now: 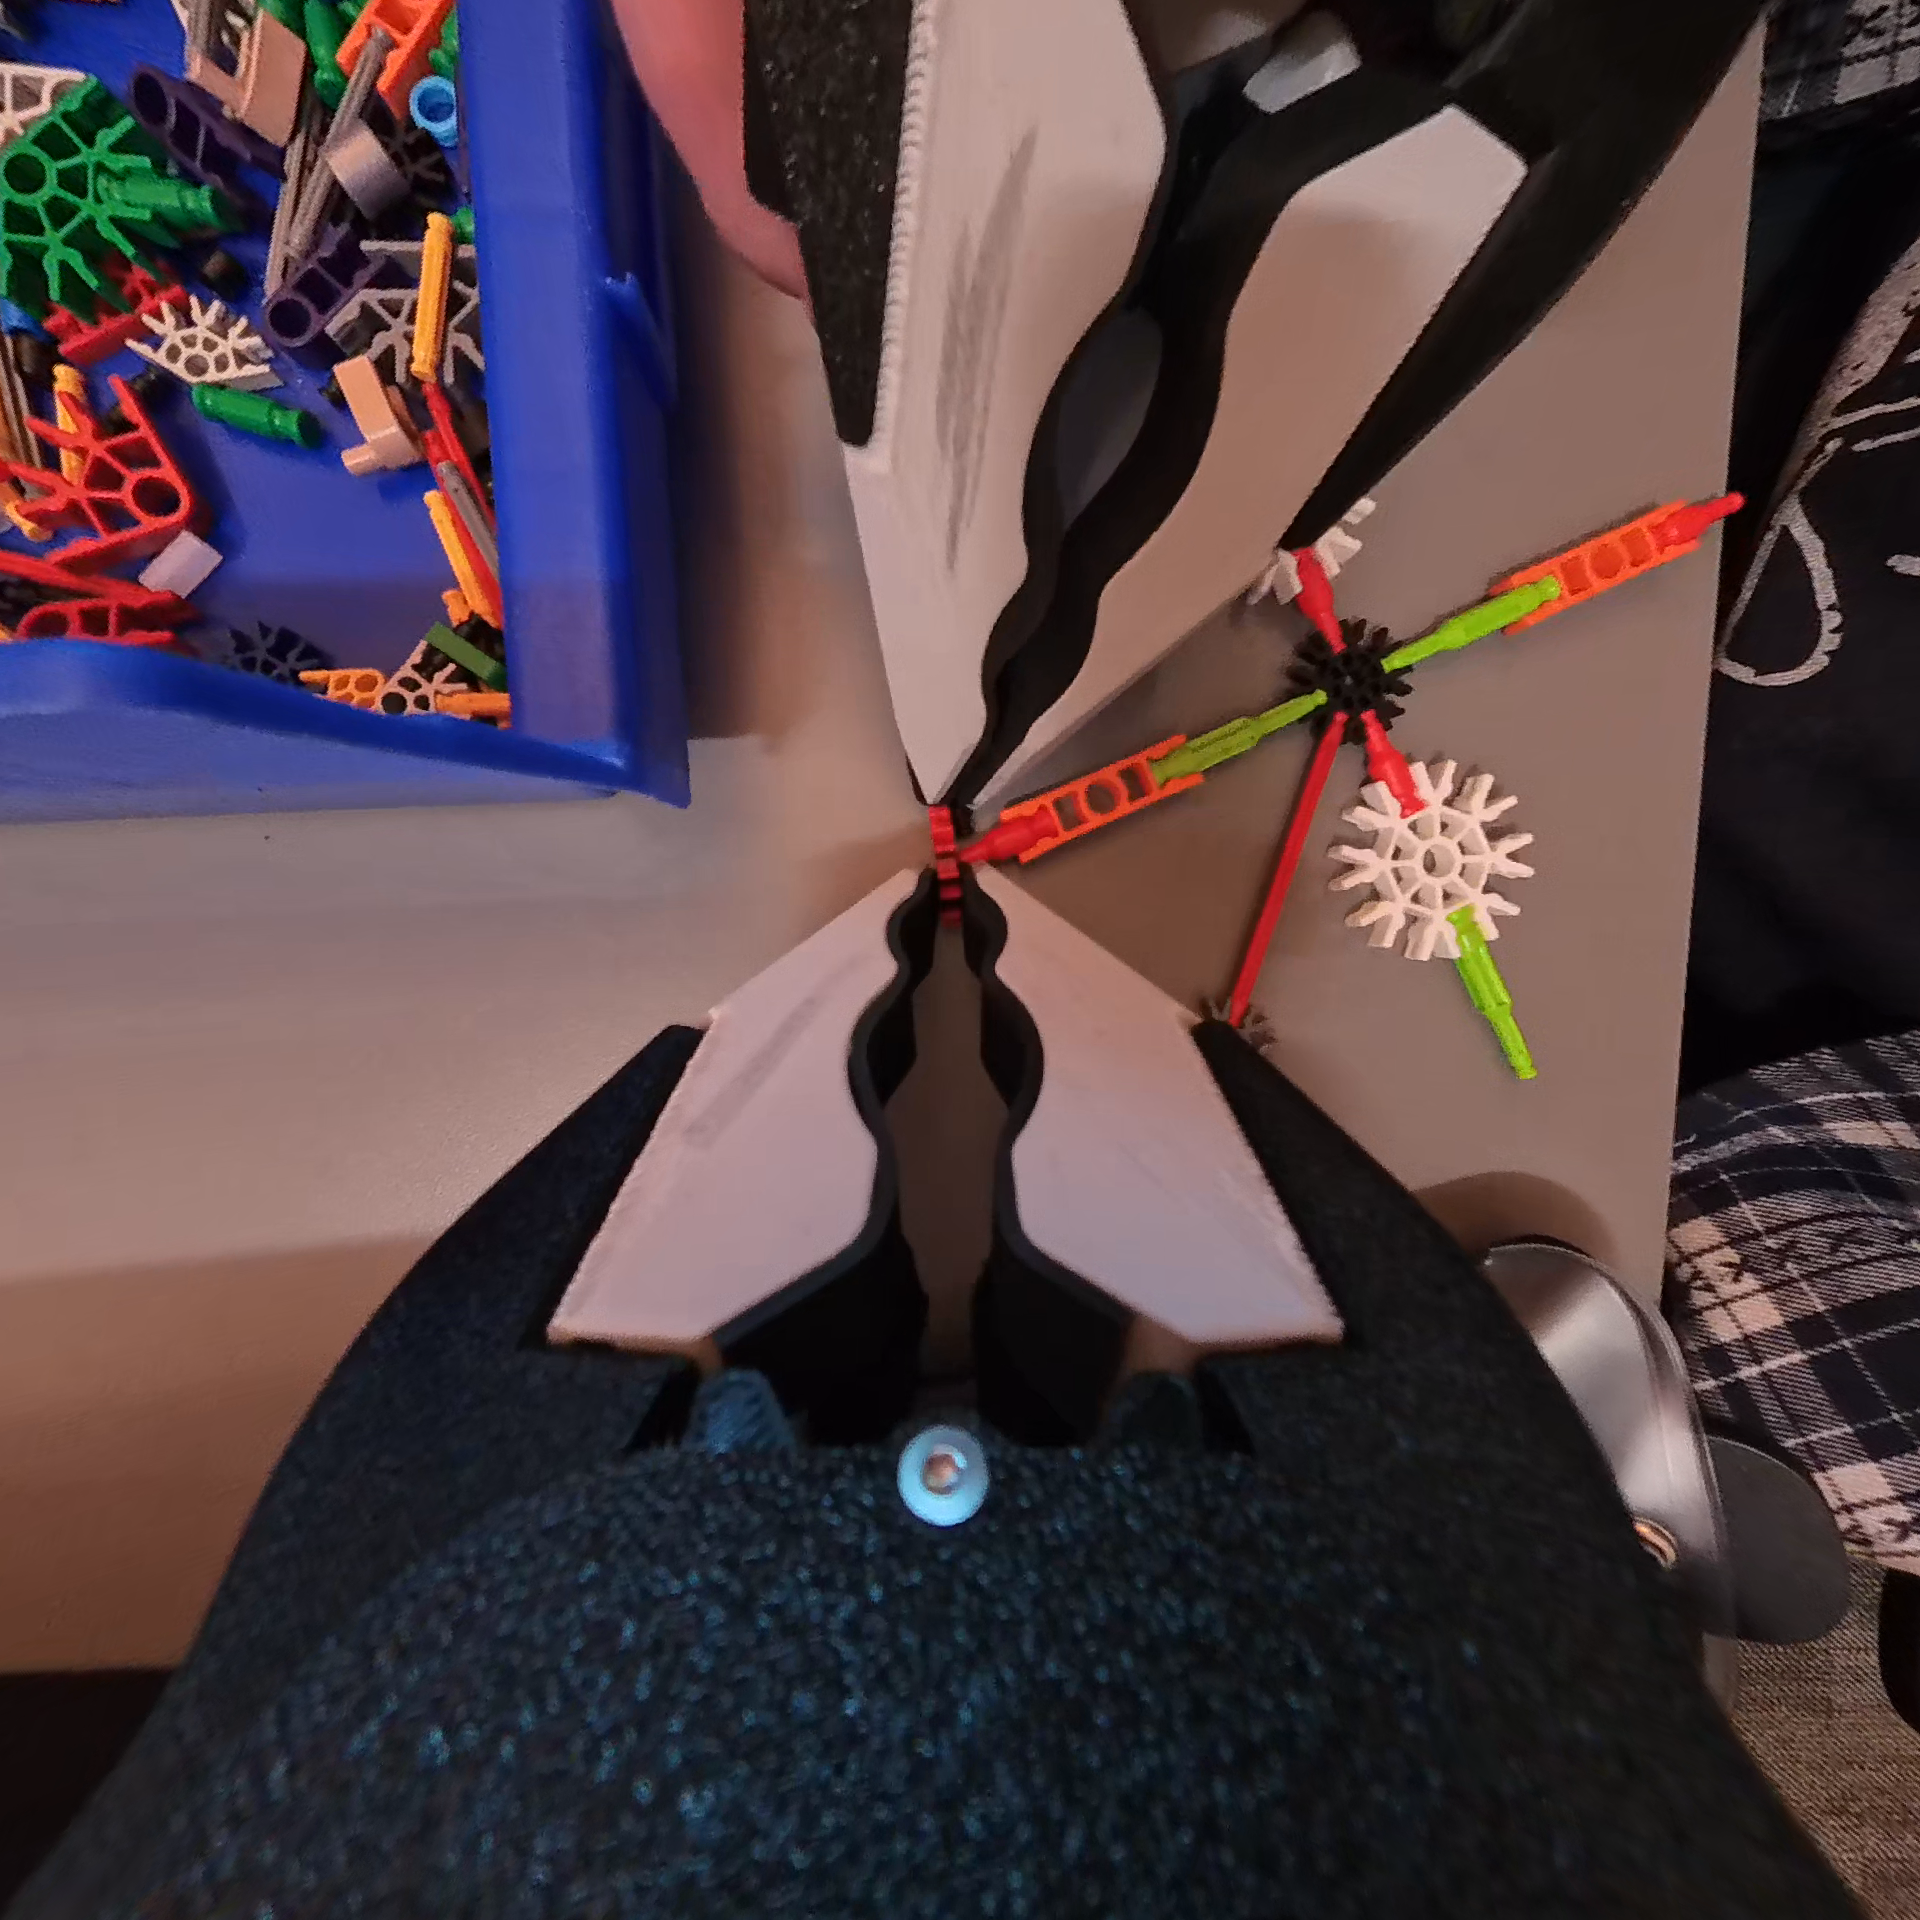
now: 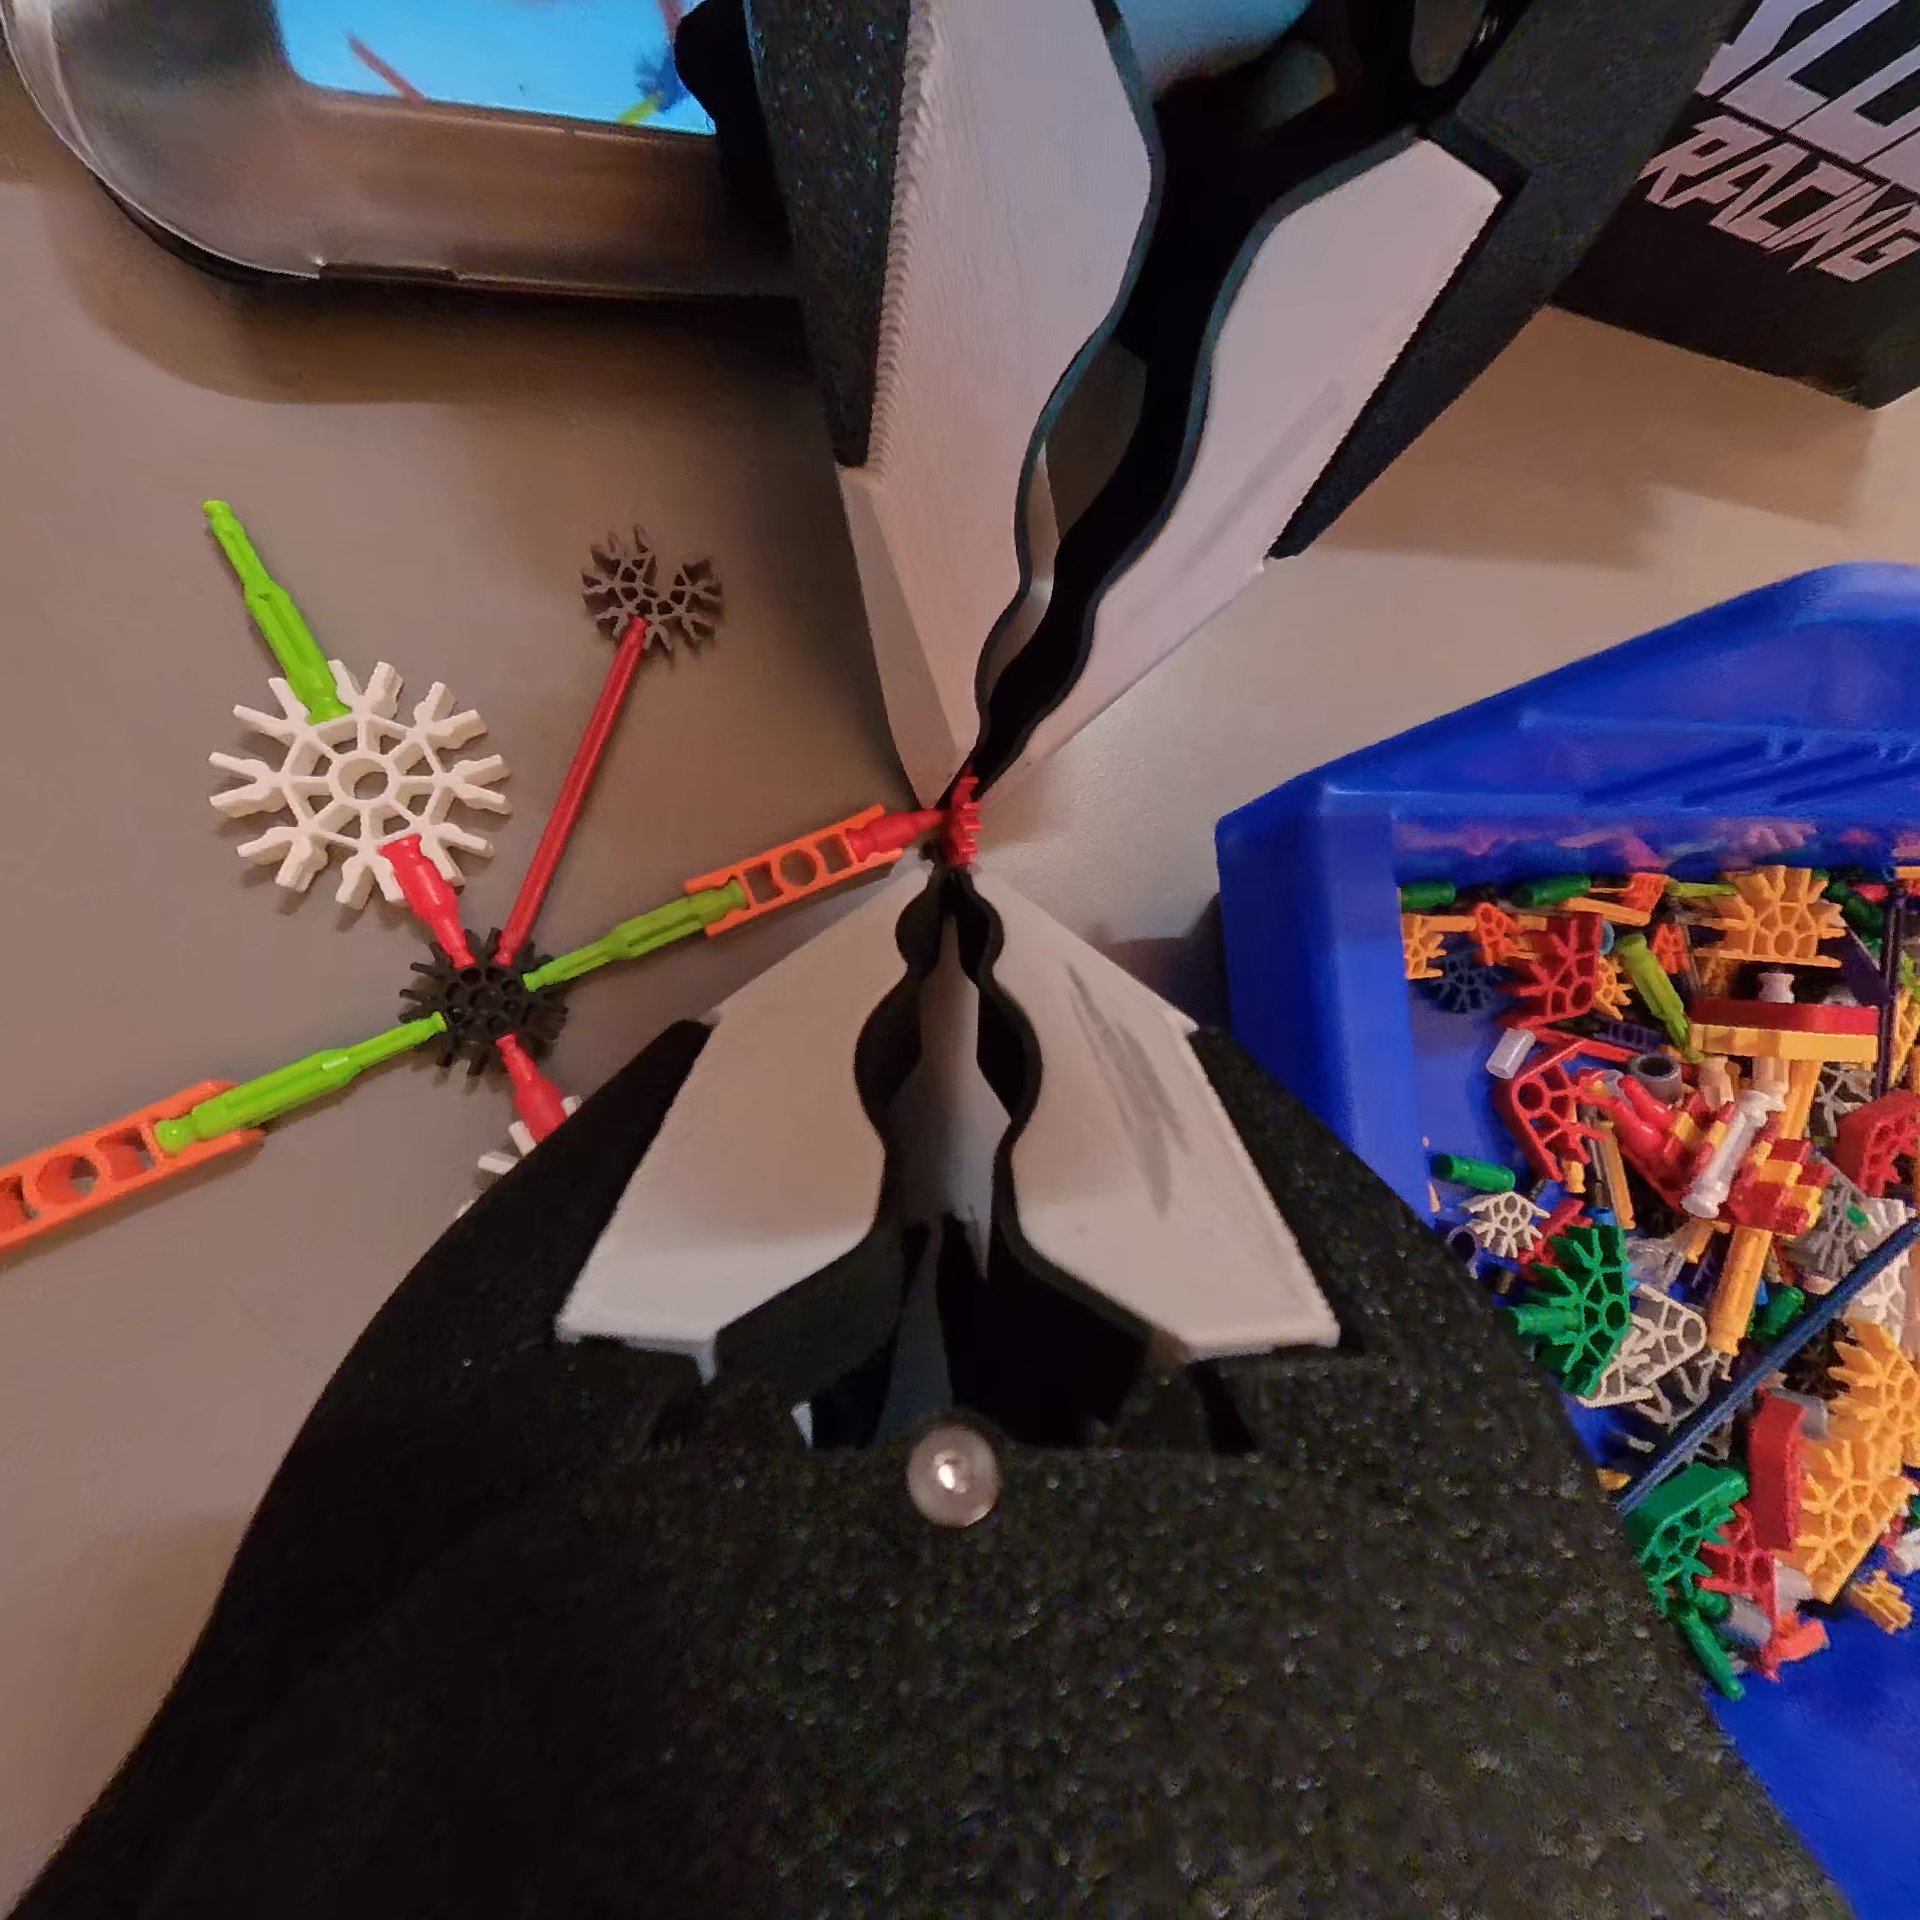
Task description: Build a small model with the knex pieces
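Observation:
A small red toothed connector [image 1: 943,847] sits at the end of a red rod on a flat rod-and-connector model. The model has a black hub [image 1: 1351,670], green rods, orange connectors [image 1: 1101,798], a white snowflake connector [image 1: 1429,857] and a long red rod. My left gripper [image 1: 948,902] is shut on the red connector's near edge. My right gripper [image 1: 948,795] pinches it from the far side. In the right wrist view, my right gripper [image 2: 951,883] is shut on the red connector [image 2: 963,821], with the left gripper [image 2: 971,774] opposite. The hub [image 2: 483,997] lies to the left.
A blue bin [image 1: 561,416] full of loose building pieces stands beside the grippers; it also shows in the right wrist view [image 2: 1309,935]. A grey connector [image 2: 649,592] ends the long red rod. A metal tin [image 2: 364,208] and a black box [image 2: 1766,260] stand behind. The table edge [image 1: 1704,935] is near the model. My left and right fingertips are right by each other. About 11 centimetres separates my left fingertips from the metal tin [image 2: 364,208].

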The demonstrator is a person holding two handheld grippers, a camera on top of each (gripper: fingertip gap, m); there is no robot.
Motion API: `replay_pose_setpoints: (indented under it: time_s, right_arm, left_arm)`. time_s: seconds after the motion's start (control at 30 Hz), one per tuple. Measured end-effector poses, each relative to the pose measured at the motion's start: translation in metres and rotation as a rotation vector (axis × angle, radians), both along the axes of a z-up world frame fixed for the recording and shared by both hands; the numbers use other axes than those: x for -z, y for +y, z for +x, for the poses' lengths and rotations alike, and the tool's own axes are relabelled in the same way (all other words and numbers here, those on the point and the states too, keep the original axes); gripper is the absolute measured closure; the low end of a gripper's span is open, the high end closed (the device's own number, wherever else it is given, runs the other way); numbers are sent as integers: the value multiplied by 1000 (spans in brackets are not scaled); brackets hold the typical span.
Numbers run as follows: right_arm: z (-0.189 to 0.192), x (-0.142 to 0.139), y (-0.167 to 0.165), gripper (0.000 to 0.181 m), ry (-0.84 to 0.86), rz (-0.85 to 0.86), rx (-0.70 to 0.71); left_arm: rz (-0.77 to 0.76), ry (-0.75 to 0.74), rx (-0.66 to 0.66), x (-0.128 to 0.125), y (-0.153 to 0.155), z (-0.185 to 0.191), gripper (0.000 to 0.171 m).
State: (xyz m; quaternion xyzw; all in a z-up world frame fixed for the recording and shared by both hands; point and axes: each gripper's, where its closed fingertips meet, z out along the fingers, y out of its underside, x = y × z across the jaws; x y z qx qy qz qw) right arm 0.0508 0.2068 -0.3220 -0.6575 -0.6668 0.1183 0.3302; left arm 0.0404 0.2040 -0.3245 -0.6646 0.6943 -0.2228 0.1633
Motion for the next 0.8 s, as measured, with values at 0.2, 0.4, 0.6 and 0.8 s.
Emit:
replay_pose_setpoints:
  time_s: [0.2,0.4,0.6,0.8]
  right_arm:
    - [1,0,0,180,12,-5,27]
    - [0,0,0,181,23,-1,40]
    - [0,-1,1,181,31,1,53]
    - [0,-3,4,181,50,20,65]
  left_arm:
    - [5,3,-5,0,0,0,168]
    - [2,5,-15,0,1,0,168]
    - [3,6,-17,0,1,0,168]
    - [-2,6,-22,0,1,1,169]
